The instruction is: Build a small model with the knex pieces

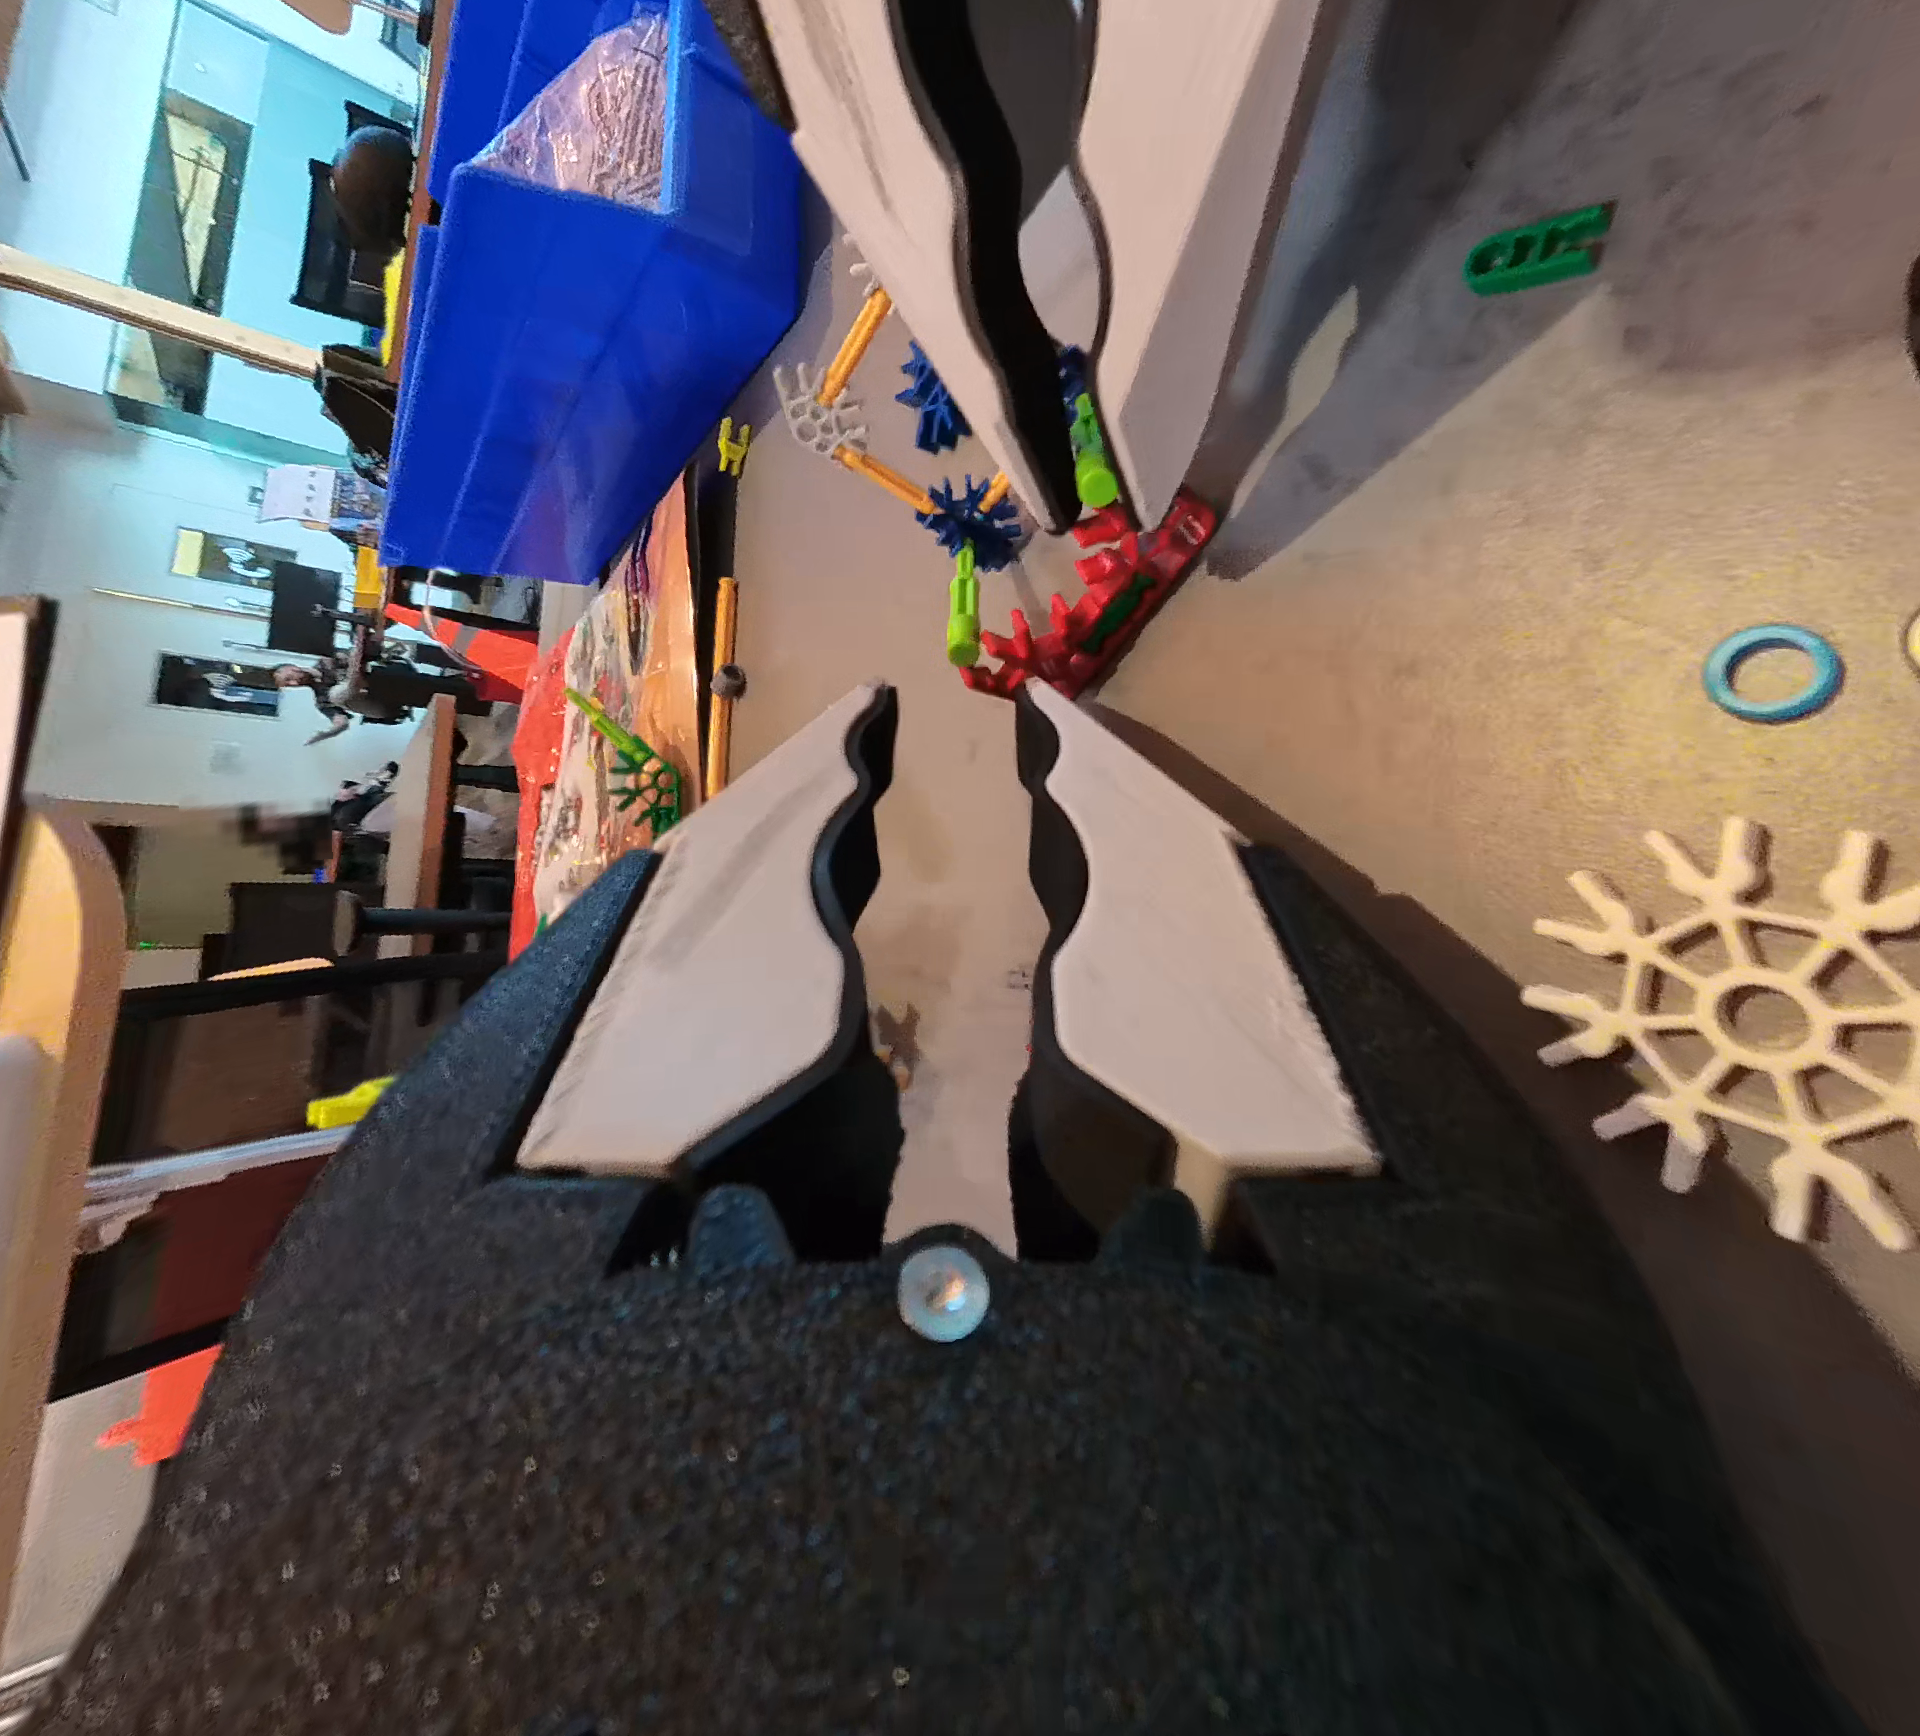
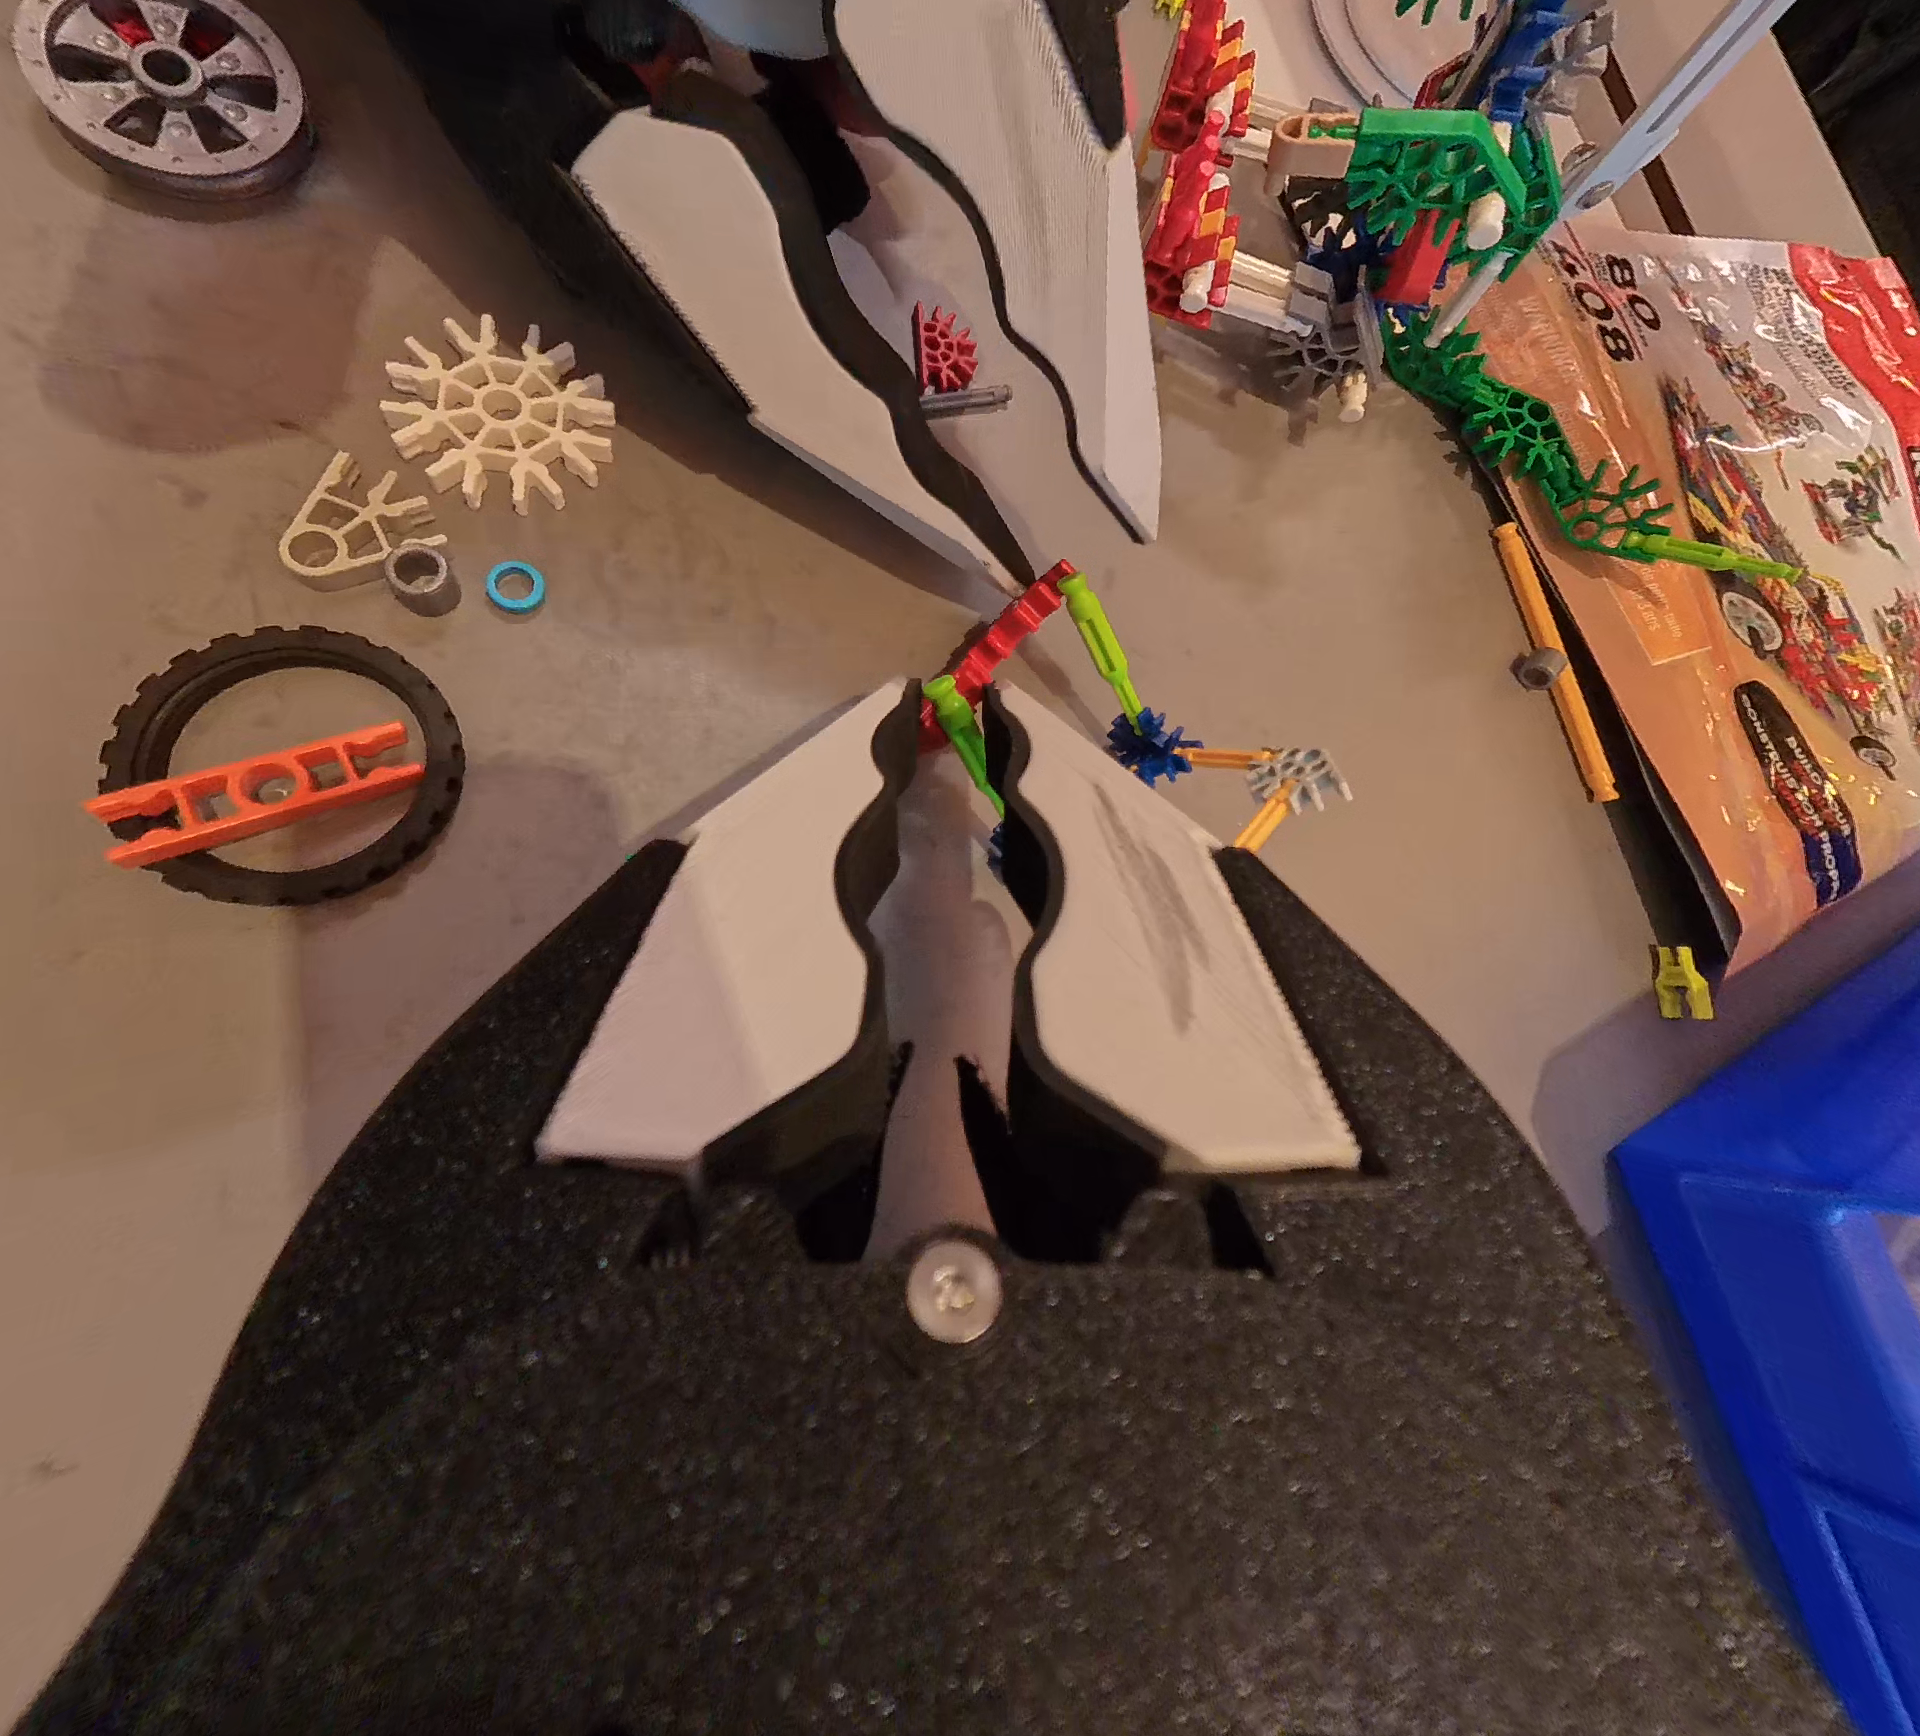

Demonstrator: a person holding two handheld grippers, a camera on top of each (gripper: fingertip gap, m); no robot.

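A small assembly lies on the grey table: a red connector [image 2: 1013, 626] with two lime green rods, blue connectors [image 2: 1143, 744], yellow rods and a grey connector [image 2: 1299, 772]. My right gripper [image 2: 951, 694] is shut on one lime green rod [image 2: 961, 725] next to the red connector. In the left wrist view the right gripper [image 1: 1101, 523] comes in from above, pinching that rod [image 1: 1091, 465] over the red connector [image 1: 1081, 616]. My left gripper [image 1: 956, 699] is open and empty, its tips just short of the red connector. In the right wrist view the left gripper [image 2: 1081, 559] faces mine, one fingertip [image 2: 1003, 580] at the connector's end.
A white snowflake connector [image 2: 499, 413], a blue ring [image 2: 515, 588], a grey spacer [image 2: 423, 580], a tyre [image 2: 135, 741] holding an orange piece, and a wheel hub [image 2: 161, 76] lie left. A built model [image 2: 1434, 159], a parts bag [image 2: 1766, 543] and a blue bin [image 2: 1787, 1271] stand right. Left tips to right tips: about 4 centimetres.
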